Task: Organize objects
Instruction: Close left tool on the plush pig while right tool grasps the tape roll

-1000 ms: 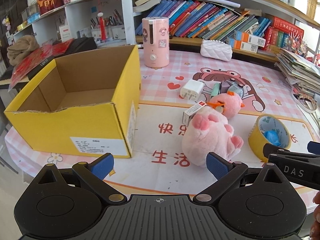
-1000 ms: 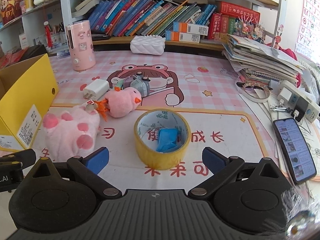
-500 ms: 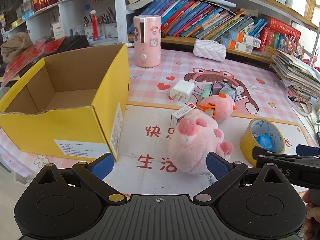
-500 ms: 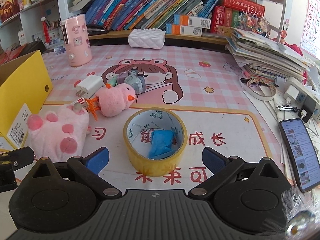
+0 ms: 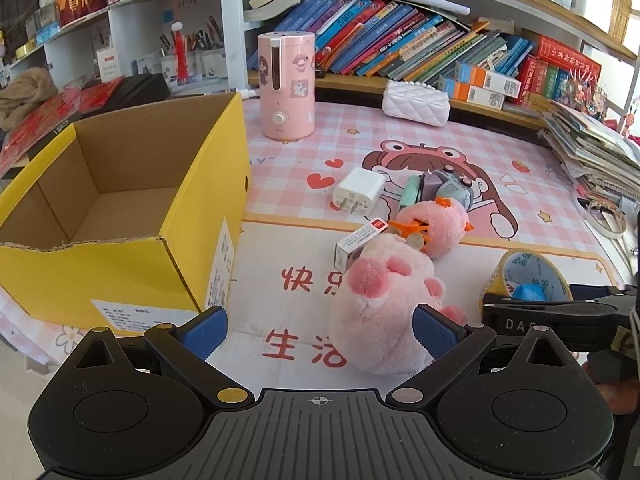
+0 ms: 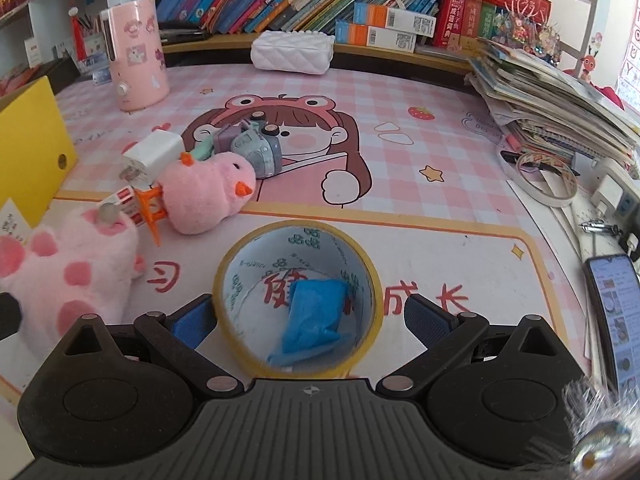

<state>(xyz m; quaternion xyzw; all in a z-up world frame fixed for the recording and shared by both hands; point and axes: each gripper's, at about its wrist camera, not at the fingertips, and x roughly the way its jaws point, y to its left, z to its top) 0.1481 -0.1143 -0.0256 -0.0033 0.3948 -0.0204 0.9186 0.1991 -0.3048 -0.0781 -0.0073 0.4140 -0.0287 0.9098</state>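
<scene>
A big pink plush [image 5: 384, 312] [image 6: 64, 268] lies on the mat, partly between the open fingers of my left gripper [image 5: 320, 330], nearer the right pad. A yellow tape roll [image 6: 296, 300] [image 5: 528, 276] with a blue wrapper [image 6: 316, 316] inside sits between the wide-open fingers of my right gripper [image 6: 308, 320]; the pads stand clear of it. Behind lie a small pink chick plush [image 6: 208, 196], a white charger [image 5: 358, 192], a small white box [image 5: 360, 240] and a grey toy camera [image 6: 256, 148]. An empty yellow cardboard box [image 5: 120, 216] stands at the left.
A pink humidifier [image 5: 286, 84] and a white quilted case [image 5: 416, 102] stand at the back by the bookshelf. Stacked papers [image 6: 552, 96], a tape ring [image 6: 544, 180], a power strip [image 6: 616, 196] and a phone [image 6: 616, 312] crowd the right edge.
Both grippers have moved forward. The tape roll now lies between my right fingers, and the big plush has come in between my left fingers. Both stayed open.
</scene>
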